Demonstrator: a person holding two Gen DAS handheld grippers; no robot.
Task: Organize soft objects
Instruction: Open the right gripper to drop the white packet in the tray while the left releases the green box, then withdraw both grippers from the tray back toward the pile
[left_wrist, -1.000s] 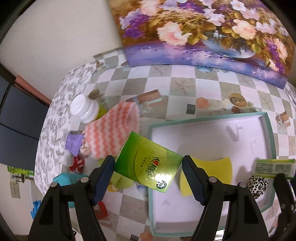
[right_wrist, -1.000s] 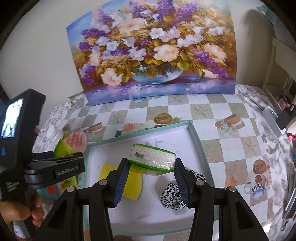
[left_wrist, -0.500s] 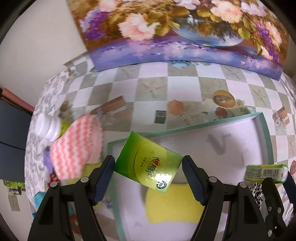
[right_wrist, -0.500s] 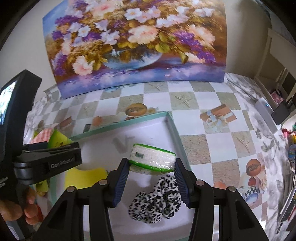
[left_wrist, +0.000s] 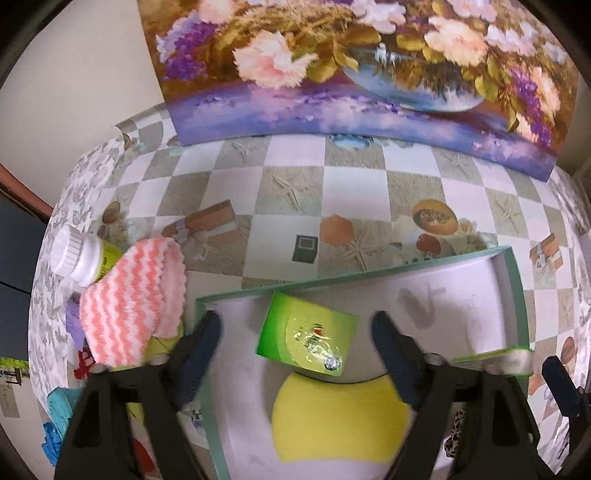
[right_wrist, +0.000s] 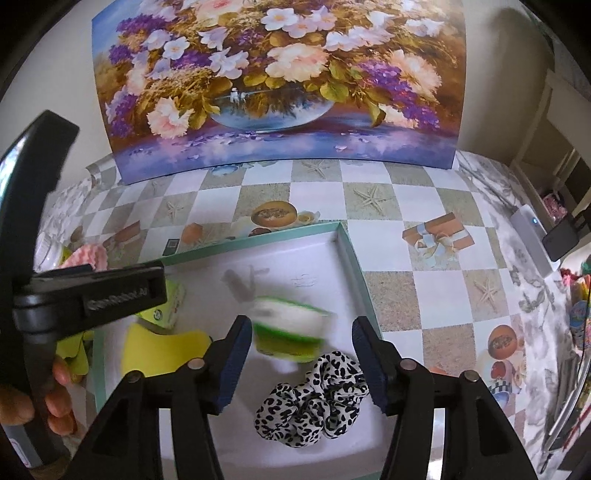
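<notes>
- Checkered tablecloth (right_wrist: 391, 251) with starfish prints covers the table; a flower painting (right_wrist: 280, 81) leans against the wall behind it.
- Landmark: a shallow tray (left_wrist: 515, 280) with a teal rim and white floor.
- Left gripper (left_wrist: 291, 332): jaws spread and opening, pads clear of the green tissue pack (left_wrist: 306, 339), which lies between them near the tray's far-left corner, its near edge overlapping a yellow sponge (left_wrist: 340, 417) inside the tray.
- Right gripper (right_wrist: 301, 350): jaws parting, not pressing the blurred green-and-white packet (right_wrist: 290, 326) between them, over the tray's right half.
- Black-and-white scrunchie (right_wrist: 314, 402) lies in the tray, just nearer than that packet.
- Outside the tray's left wall: a pink zigzag cloth (left_wrist: 135, 299) and a white-capped bottle (left_wrist: 79, 254).
</notes>
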